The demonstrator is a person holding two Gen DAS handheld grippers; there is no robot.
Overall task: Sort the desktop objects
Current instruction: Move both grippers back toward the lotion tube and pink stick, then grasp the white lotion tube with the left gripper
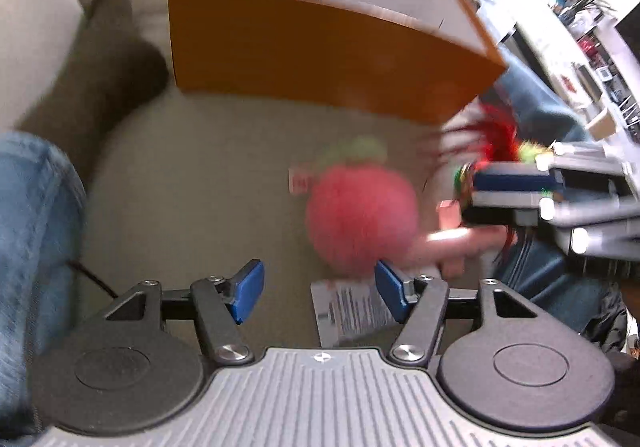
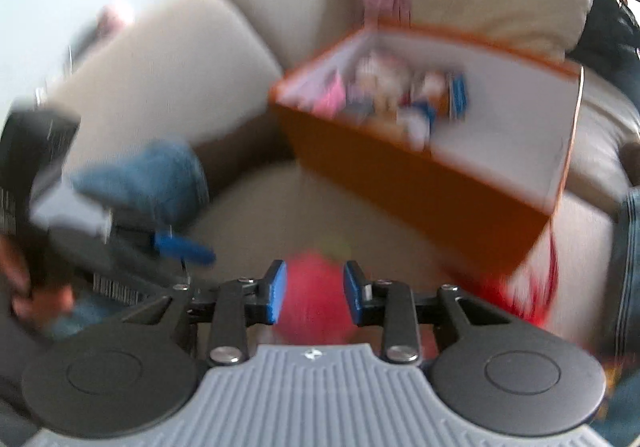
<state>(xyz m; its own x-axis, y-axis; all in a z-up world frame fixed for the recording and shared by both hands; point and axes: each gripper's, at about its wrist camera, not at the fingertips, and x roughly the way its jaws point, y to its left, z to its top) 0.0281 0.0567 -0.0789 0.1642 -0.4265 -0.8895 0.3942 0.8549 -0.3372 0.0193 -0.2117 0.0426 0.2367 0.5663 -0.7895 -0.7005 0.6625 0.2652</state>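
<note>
An orange box (image 1: pixel 320 55) with a white inside stands on the beige sofa and holds several small items; it also shows in the right wrist view (image 2: pixel 420 183). A red plush ball with a green top (image 1: pixel 360 207) lies on the cushion in front of the box. My left gripper (image 1: pixel 320 291) is open and empty, just short of the ball. My right gripper (image 2: pixel 314 297) has its blue pads on both sides of the red ball (image 2: pixel 312 303); the frame is blurred, so contact is unclear. In the left wrist view the right gripper (image 1: pixel 516 191) is at the right, beside a red feathery toy (image 1: pixel 496 131).
A printed paper card (image 1: pixel 352 307) lies on the cushion under the left gripper. A person's jeans-clad leg (image 1: pixel 36 247) is at the left. A brown cushion (image 1: pixel 100 79) lies left of the box. Sofa back cushions (image 2: pixel 160 59) rise behind.
</note>
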